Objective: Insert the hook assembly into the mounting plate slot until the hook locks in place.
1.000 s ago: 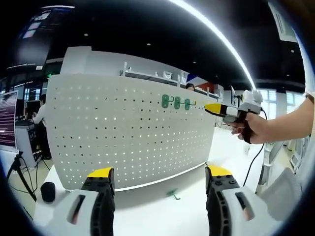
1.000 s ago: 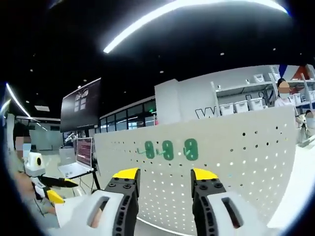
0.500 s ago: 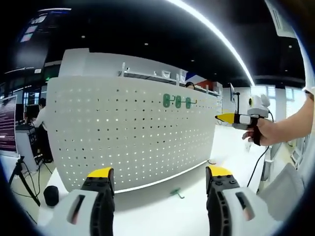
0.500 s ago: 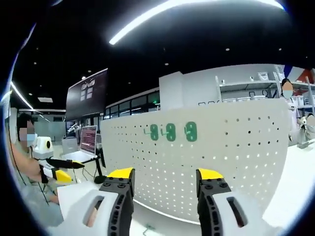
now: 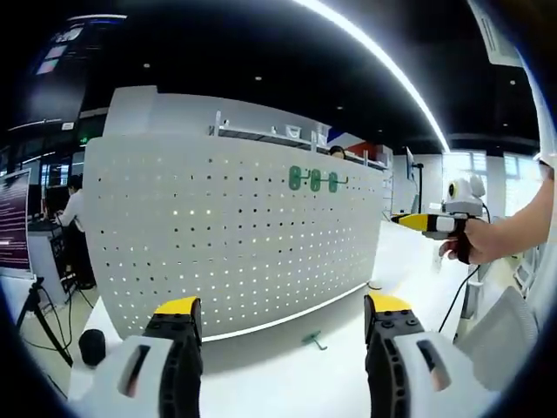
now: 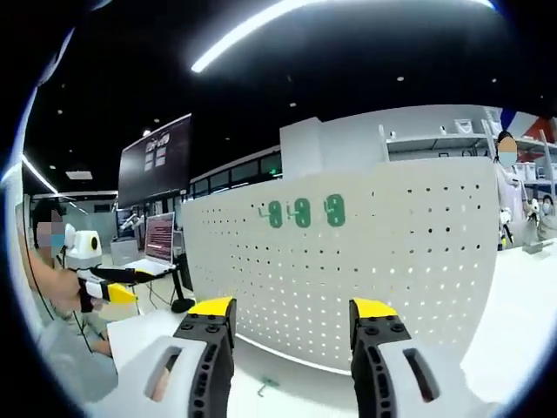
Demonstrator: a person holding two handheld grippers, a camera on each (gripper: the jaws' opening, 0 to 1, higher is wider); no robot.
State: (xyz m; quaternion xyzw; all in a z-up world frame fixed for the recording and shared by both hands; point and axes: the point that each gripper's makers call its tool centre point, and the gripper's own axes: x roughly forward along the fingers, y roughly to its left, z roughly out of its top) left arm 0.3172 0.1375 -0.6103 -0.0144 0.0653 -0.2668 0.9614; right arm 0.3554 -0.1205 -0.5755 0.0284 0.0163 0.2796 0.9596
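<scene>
A white perforated mounting plate (image 5: 235, 235) stands upright on the white table. Three green hook pieces (image 5: 313, 180) sit side by side near its upper right; they are the same hook pieces (image 6: 301, 212) in the right gripper view. One loose green hook (image 5: 312, 340) lies on the table at the plate's foot, and this hook (image 6: 267, 386) also shows low in the right gripper view. My left gripper (image 5: 283, 306) is open and empty, well back from the plate. My right gripper (image 6: 291, 307) is open and empty too. The right gripper (image 5: 425, 223) hangs to the right of the plate, held by a hand (image 5: 466, 246).
A black round object (image 5: 90, 344) sits on the table's left edge beside a tripod. Screens (image 5: 12, 218) and a seated person are beyond it. Shelves with bins (image 6: 439, 144) rise behind the plate. A laptop (image 6: 159, 255) and the left gripper (image 6: 106, 292) are at the left.
The right gripper has drawn back from the hooks on the plate, moving right and lower. The right view has backed off, bringing the loose hook on the table into sight.
</scene>
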